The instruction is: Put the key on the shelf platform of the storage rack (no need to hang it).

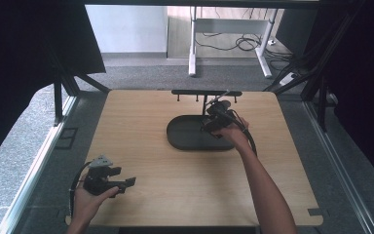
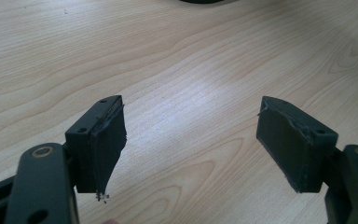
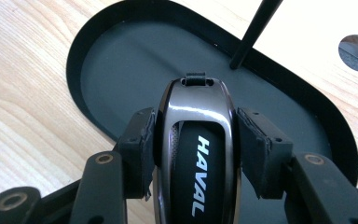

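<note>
The right tool pinches a glossy dark car key fob marked HAVAL, one pad on each long side of it. In the right gripper view the fob's long axis runs straight along the jaws, with its small strap loop end pointing away from the hand, out over the black oval tray. A thin black rod stands from the tray's far part. In the high view the right tool is held above the right half of the tray, which lies right of the middle of the wooden table, just in front of a black rack with small hooks at the far edge. The left tool rests in the hand at the near left corner of the table, well apart from the tray; its jaws are spread wide with only bare wood between them, as the left gripper view shows.
</note>
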`<state>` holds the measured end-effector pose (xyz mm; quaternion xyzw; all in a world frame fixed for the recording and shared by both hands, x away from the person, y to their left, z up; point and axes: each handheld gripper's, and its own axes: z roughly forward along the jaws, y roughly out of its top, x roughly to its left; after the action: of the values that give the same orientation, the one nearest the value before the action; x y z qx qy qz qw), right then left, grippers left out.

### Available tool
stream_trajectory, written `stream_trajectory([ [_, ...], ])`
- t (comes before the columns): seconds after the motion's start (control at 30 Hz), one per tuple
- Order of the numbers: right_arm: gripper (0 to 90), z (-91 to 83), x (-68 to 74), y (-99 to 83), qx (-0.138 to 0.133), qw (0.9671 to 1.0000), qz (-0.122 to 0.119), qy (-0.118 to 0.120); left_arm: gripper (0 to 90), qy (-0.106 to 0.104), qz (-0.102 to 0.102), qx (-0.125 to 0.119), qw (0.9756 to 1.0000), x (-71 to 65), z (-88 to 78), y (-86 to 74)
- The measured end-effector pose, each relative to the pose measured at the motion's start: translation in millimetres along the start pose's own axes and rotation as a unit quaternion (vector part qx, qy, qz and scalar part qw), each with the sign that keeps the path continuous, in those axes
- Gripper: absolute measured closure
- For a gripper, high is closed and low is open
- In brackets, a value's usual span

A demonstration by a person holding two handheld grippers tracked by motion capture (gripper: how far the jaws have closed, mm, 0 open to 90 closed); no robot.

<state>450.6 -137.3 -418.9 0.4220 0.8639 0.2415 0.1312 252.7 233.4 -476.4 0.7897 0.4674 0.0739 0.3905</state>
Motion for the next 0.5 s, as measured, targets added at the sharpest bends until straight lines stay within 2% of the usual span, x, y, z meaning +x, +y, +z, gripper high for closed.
stream_trajectory([
  [0.5,49.3,27.3,2.0,4.4,0.008,0.9998,-0.005,-0.019,24.2,0.001,-0.001,0.000,1.0000,1.8,-0.6,-0.4],
])
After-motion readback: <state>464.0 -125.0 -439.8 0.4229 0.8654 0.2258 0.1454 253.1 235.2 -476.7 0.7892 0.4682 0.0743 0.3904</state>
